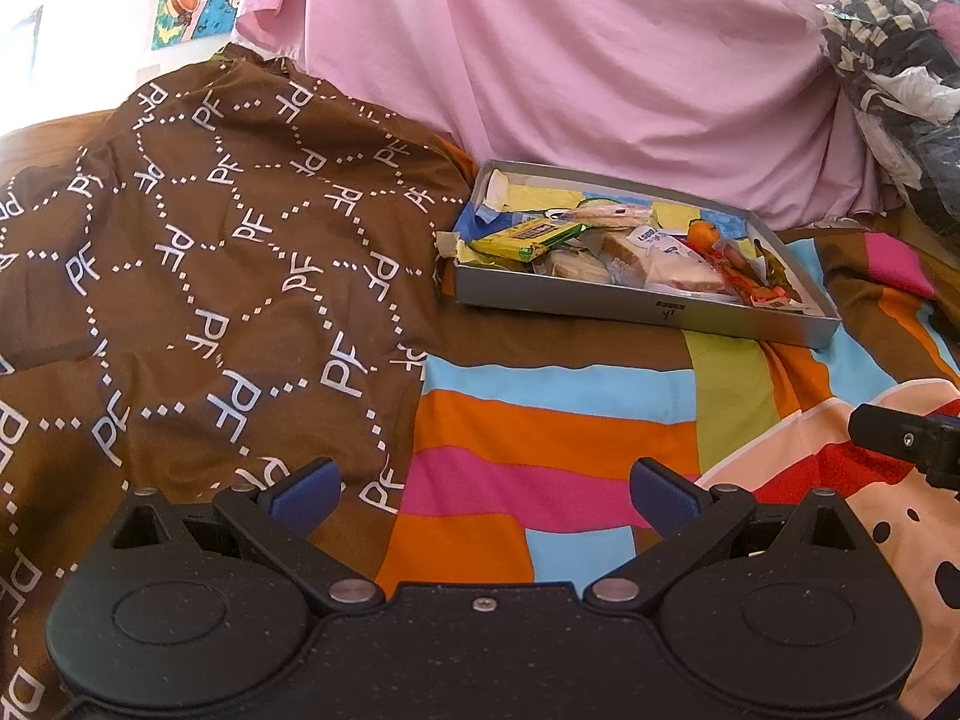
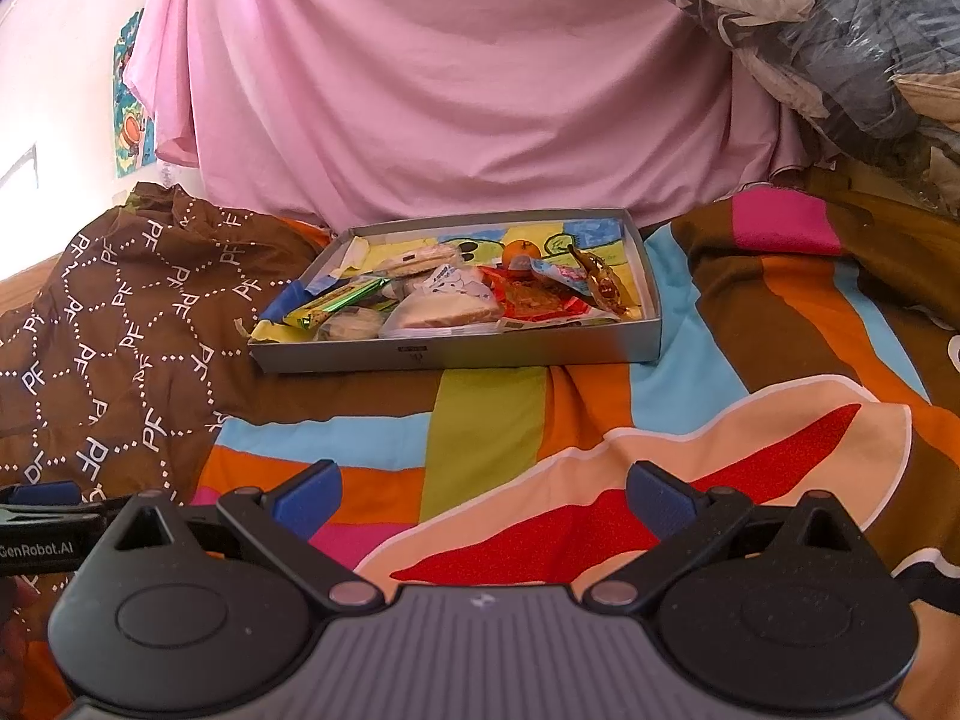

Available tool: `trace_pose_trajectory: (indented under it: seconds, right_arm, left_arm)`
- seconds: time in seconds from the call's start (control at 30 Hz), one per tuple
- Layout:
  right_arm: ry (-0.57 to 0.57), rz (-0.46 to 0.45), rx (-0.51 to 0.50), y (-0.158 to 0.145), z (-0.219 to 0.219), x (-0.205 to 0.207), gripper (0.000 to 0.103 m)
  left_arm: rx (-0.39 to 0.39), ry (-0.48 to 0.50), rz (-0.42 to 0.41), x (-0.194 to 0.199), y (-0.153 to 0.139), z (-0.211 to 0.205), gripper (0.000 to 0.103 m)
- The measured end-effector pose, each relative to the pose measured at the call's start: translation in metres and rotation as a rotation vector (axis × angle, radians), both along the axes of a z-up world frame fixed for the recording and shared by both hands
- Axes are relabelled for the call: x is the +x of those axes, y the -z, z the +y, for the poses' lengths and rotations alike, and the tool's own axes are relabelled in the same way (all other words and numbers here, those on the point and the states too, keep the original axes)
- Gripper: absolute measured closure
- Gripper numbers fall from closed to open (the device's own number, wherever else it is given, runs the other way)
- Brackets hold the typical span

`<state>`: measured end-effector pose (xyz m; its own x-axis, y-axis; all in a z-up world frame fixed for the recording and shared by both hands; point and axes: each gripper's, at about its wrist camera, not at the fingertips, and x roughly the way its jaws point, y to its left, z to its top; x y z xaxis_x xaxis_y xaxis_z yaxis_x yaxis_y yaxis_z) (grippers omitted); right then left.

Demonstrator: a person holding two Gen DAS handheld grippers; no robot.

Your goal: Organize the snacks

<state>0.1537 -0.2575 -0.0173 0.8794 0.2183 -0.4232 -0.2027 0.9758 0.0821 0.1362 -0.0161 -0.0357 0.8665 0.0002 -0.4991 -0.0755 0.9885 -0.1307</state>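
Note:
A shallow grey box (image 1: 630, 306) (image 2: 468, 351) rests on a striped bedspread and holds several wrapped snacks. Among them are a green-yellow bar (image 1: 528, 240) (image 2: 333, 303), a wrapped sandwich (image 1: 678, 270) (image 2: 444, 312), a small orange (image 1: 701, 234) (image 2: 521, 252) and red-orange packets (image 2: 534, 297). My left gripper (image 1: 483, 495) hovers low over the bedspread, well short of the box, open with nothing between its blue pads. My right gripper (image 2: 483, 495) is likewise open and empty, in front of the box. Each gripper's edge shows in the other's view.
A brown blanket (image 1: 210, 276) (image 2: 120, 324) printed with "PF" is bunched to the left of the box. Pink sheet (image 1: 570, 60) (image 2: 450, 78) hangs behind. A pile of bagged clothes (image 1: 900, 60) (image 2: 840, 30) sits at the back right. The colourful bedspread (image 1: 540, 432) (image 2: 540, 420) lies between grippers and box.

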Motion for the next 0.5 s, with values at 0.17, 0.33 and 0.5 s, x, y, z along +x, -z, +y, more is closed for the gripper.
trace_pose_trajectory:
  seconds: [0.17, 0.33, 0.5]
  right_arm:
    - [-0.002, 0.005, -0.003, 0.0019, 0.0014, 0.0001, 0.0]
    - [-0.004, 0.012, -0.005, 0.0042, 0.001, 0.0014, 0.0]
    - [-0.003, 0.018, -0.007, 0.0056, 0.0008, 0.002, 0.0]
  left_arm:
    - [-0.026, -0.002, 0.05, 0.0042, 0.0025, 0.0011, 0.001]
    - [-0.026, 0.0, 0.052, 0.0048, 0.0029, 0.0007, 0.001]
    - [-0.017, 0.002, 0.055, 0.0068, 0.0041, -0.0004, 0.001]
